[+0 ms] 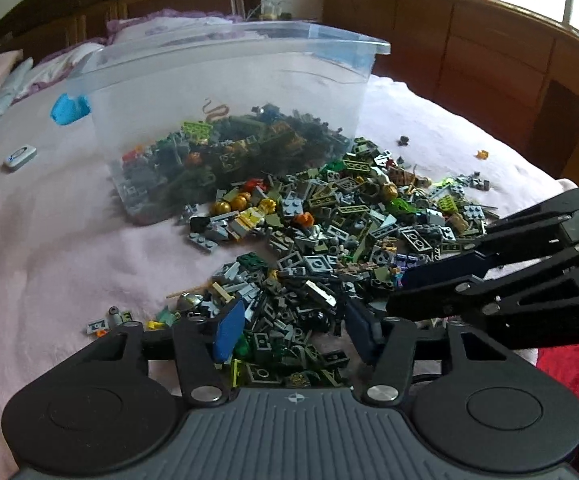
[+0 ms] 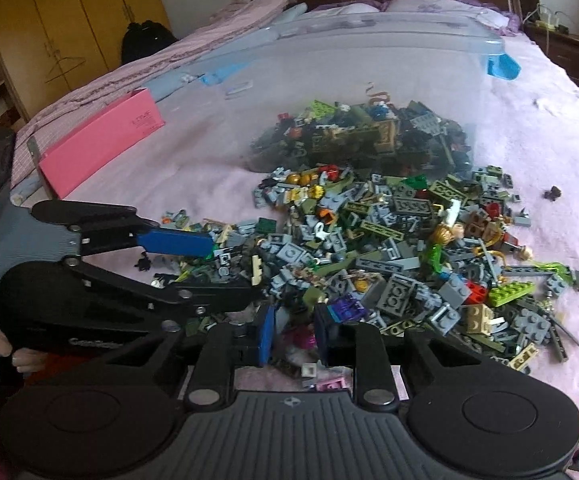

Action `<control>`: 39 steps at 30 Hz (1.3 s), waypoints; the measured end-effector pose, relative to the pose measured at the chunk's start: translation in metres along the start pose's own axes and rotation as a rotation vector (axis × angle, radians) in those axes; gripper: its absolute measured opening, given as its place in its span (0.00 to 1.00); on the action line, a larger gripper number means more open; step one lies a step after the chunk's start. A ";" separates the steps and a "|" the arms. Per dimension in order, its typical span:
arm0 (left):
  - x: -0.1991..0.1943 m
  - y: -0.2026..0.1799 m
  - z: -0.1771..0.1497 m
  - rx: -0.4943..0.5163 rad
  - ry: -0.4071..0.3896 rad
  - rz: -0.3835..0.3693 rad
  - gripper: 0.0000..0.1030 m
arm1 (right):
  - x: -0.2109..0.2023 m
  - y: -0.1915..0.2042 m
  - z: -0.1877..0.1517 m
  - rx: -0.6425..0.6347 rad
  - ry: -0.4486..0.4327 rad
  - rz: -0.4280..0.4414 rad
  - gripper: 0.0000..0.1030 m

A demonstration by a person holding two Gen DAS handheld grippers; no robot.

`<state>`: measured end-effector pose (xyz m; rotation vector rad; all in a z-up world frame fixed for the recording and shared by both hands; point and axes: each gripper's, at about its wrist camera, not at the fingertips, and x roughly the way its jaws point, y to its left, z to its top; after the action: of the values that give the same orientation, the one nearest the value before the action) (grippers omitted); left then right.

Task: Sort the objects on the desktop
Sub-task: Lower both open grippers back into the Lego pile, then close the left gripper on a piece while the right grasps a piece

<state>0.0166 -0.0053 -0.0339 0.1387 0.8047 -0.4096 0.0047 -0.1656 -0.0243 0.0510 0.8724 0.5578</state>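
Both claws dip into the near edge of the brick pile (image 1: 329,248), the left claw (image 1: 293,326) half spread over loose bricks, the right claw (image 2: 294,334) narrowed around small pieces, grip uncertain, before the tipped clear bin (image 1: 225,80) on the bed (image 1: 49,240).

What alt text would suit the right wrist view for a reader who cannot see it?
A heap of small toy bricks spills across a pink bedspread from a clear plastic bin lying on its side. The right claw sits low at the heap's near edge, and the left claw reaches in from the left.
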 end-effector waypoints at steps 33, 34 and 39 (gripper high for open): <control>0.005 0.020 0.002 -0.068 -0.015 0.072 0.50 | -0.018 -0.037 -0.006 0.030 -0.061 -0.246 0.23; 0.005 0.020 0.002 -0.069 -0.015 0.074 0.50 | -0.017 -0.038 -0.007 0.028 -0.061 -0.254 0.23; 0.005 0.023 0.002 -0.068 -0.013 0.069 0.50 | -0.011 -0.043 -0.006 0.048 -0.081 -0.278 0.22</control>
<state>0.0307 0.0140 -0.0366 0.1003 0.7976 -0.3174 0.0141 -0.2090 -0.0314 -0.0041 0.7976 0.2726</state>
